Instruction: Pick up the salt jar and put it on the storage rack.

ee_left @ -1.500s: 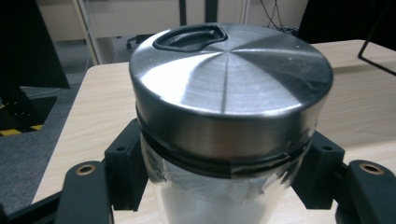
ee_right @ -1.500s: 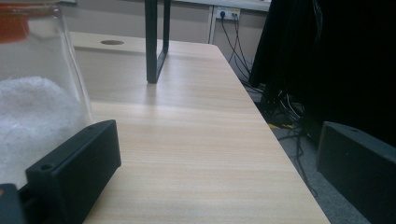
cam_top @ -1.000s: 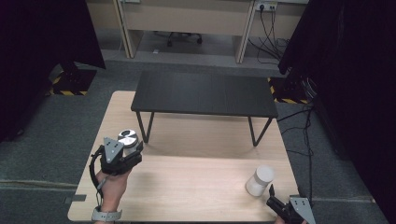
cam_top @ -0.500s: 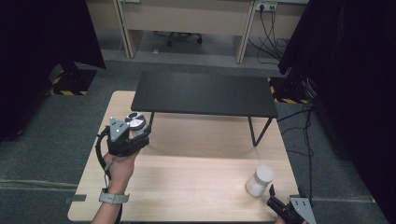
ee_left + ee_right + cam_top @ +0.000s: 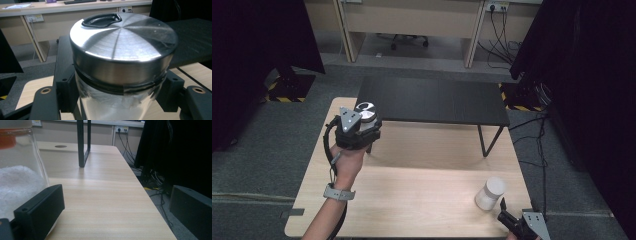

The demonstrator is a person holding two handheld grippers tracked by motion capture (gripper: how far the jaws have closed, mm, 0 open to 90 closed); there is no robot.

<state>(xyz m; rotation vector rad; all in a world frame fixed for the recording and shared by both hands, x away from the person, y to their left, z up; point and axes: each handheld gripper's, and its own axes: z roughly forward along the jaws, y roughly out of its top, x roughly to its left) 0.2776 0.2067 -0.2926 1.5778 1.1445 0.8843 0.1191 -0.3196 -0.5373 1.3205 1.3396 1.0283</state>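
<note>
above table left edge | left gripper (image 5: 363,121) clamps steel-lidded jar (image 5: 120,62) (upright)

the desk (image 5: 422,195) is pale wood with a fine straight grain. the shelf (image 5: 432,100) on it is matt black, top and legs alike. the jar (image 5: 120,100) in the left tool (image 5: 362,131) has a brushed silver lid (image 5: 122,40) with a radial sheen, a black loop on top and a black ring below it; its glass is clear over white contents. the left tool is black with a grey plate. the second jar (image 5: 490,194) is clear with white grains and an orange band near the top. the right tool (image 5: 507,220) is black. the floor (image 5: 257,165) is dark grey carpet, with yellow-and-black hazard stripes (image 5: 279,97). the curtains (image 5: 257,55) are black.
</note>
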